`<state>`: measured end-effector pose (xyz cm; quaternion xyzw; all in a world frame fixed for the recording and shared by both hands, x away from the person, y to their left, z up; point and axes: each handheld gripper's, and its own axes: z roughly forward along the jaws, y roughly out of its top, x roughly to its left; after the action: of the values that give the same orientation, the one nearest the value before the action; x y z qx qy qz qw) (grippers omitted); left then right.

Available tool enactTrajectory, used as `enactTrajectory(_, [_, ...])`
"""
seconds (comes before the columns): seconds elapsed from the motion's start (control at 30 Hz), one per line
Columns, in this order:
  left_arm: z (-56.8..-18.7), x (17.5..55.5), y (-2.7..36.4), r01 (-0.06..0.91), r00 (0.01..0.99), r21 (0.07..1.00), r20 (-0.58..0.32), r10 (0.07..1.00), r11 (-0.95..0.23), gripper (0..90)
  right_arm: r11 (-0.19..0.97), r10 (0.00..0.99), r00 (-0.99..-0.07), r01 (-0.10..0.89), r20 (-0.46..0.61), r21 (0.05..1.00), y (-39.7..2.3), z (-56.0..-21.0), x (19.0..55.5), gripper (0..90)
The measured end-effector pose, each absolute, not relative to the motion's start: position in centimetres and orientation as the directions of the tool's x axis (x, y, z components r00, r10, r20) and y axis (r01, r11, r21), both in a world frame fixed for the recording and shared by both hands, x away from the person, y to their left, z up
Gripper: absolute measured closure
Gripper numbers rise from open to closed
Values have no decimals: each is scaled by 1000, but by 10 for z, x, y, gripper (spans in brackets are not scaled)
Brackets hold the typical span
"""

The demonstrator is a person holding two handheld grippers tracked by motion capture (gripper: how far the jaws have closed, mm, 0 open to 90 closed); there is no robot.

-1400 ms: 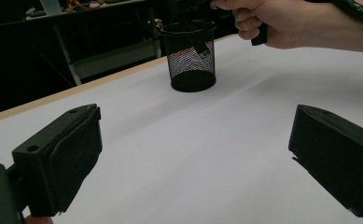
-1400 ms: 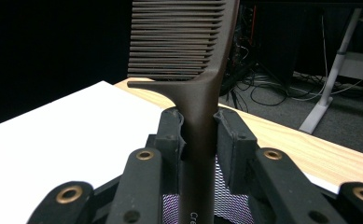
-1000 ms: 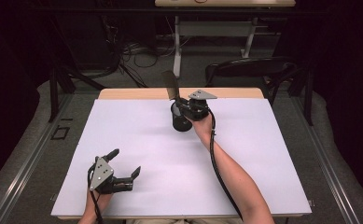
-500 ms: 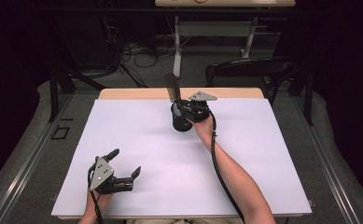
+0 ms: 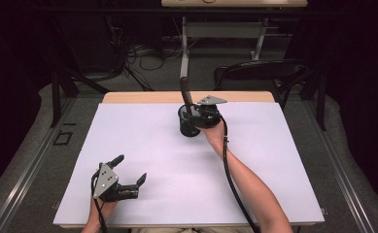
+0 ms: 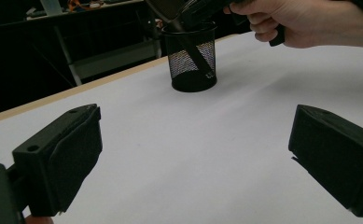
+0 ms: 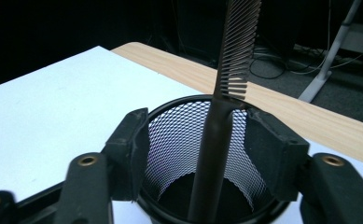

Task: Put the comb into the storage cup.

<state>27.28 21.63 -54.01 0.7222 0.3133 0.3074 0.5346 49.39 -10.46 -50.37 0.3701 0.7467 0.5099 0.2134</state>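
A black mesh cup (image 5: pixel 189 127) stands on the far middle of the white table top (image 5: pixel 143 141). A dark comb (image 5: pixel 184 90) stands tilted in it, teeth up, leaning on the rim. My right gripper (image 5: pixel 196 115) hovers over the cup's mouth. Its jaws have just been opening, and the comb's handle (image 7: pixel 214 140) stands between them with a gap on each side. The mesh cup (image 7: pixel 174 135) lies right below those jaws. My left gripper (image 5: pixel 130 171) rests open near the front left with nothing in it. From there the cup (image 6: pixel 191 60) shows far ahead.
A strip of bare wood (image 5: pixel 143 97) runs along the table's far edge. Behind it stand a dark chair (image 5: pixel 259 73) and table legs with cables on the floor. Wide white surface lies between the two grippers.
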Motion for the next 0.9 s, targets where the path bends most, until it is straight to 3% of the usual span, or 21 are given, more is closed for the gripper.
enactTrajectory(0.43, [-540, 273, 216, 124, 615, 964, 112, 780, -236, 28, 259, 721, -688, 369, 75, 893, -116, -489, 481, 200])
enactTrajectory(0.9, [-540, 273, 215, 126, 617, 964, 110, 779, -236, 28, 314, 681, -726, 411, 98, 856, -134, -483, 464, 86])
